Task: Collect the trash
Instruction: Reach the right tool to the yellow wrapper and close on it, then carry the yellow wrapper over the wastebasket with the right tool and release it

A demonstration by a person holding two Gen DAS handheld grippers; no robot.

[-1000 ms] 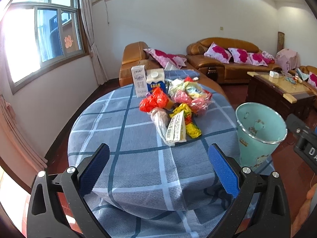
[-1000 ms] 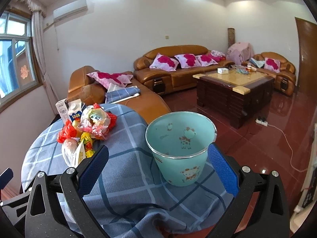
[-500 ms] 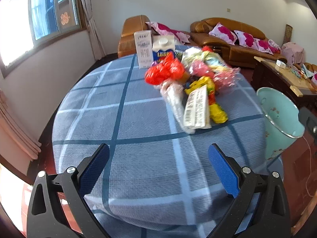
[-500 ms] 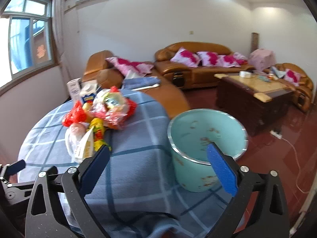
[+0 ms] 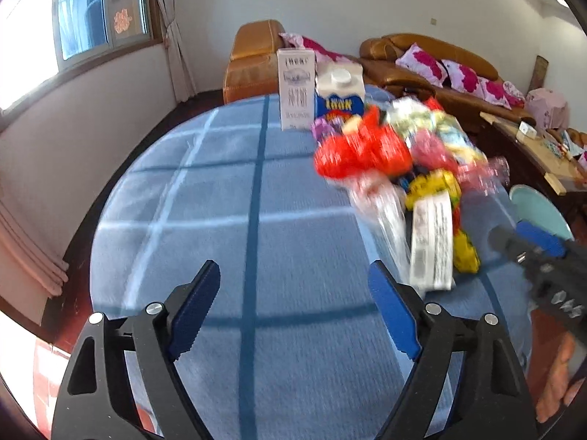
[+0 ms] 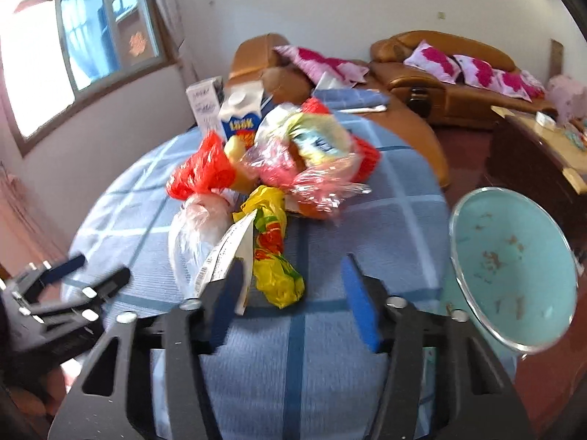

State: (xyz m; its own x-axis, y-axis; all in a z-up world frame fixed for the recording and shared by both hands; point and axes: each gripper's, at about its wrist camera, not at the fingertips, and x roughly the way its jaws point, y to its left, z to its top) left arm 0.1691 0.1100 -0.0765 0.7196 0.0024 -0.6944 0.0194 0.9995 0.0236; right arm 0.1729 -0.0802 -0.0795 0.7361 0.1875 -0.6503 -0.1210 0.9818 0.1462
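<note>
A heap of trash lies on the round table with the blue checked cloth [image 5: 220,220]: a red bag [image 6: 201,172], a clear bag [image 6: 194,234], a yellow wrapper [image 6: 275,256], a white receipt [image 6: 227,256] and a pink-clear bag of wrappers [image 6: 312,157]. Two cartons [image 5: 319,88] stand behind the heap. A teal bin [image 6: 513,267] stands at the table's right edge. My left gripper [image 5: 293,304] is open over bare cloth, left of the heap. My right gripper [image 6: 293,293] is open, just short of the yellow wrapper and the receipt.
Brown sofas with pink cushions [image 6: 458,69] stand behind the table. A wooden coffee table [image 6: 543,154] is at the right. A window [image 5: 91,18] is on the left wall. The floor is red.
Both grippers moved forward and lower over the table toward the heap. The right gripper swung left from the bin to the heap, and its jaws narrowed somewhat.
</note>
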